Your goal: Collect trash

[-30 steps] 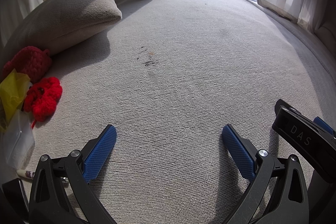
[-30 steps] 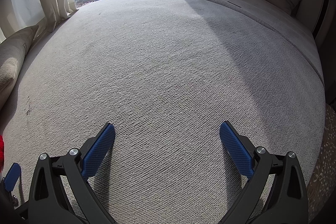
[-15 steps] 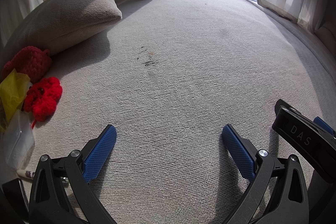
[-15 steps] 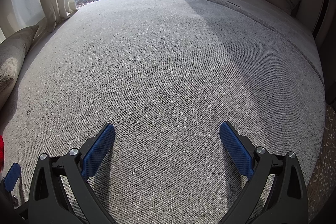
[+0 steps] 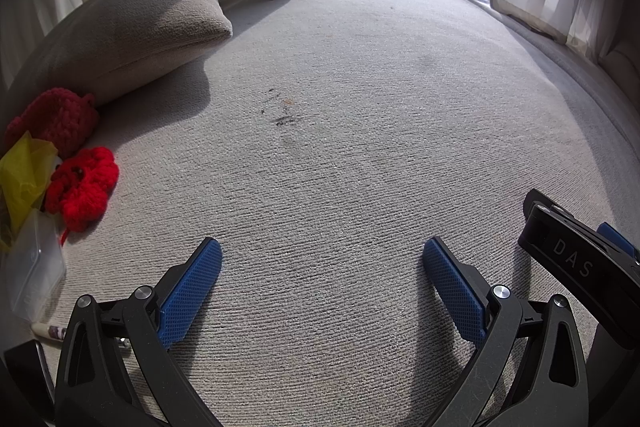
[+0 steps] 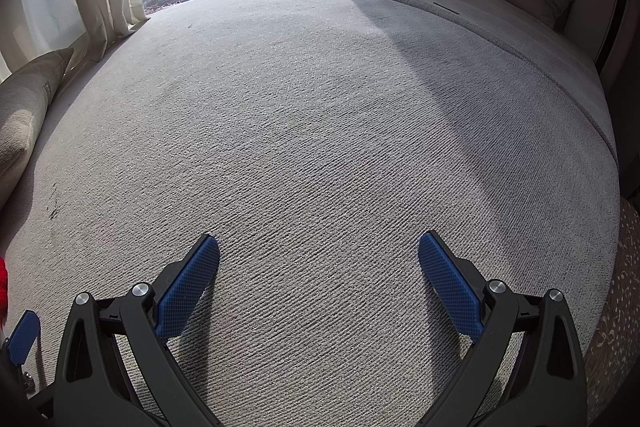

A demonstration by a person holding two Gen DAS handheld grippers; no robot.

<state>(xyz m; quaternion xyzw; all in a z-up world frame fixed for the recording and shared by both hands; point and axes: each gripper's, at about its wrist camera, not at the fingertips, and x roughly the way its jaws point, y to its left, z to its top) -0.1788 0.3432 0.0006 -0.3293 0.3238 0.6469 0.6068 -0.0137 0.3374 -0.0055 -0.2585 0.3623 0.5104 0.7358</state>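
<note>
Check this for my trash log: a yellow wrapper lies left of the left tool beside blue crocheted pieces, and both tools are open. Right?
Nearly. The crocheted pieces are red, not blue, as the left wrist view shows. The yellow wrapper does lie beside them, left of the left tool, and it and the right tool are open.
</note>
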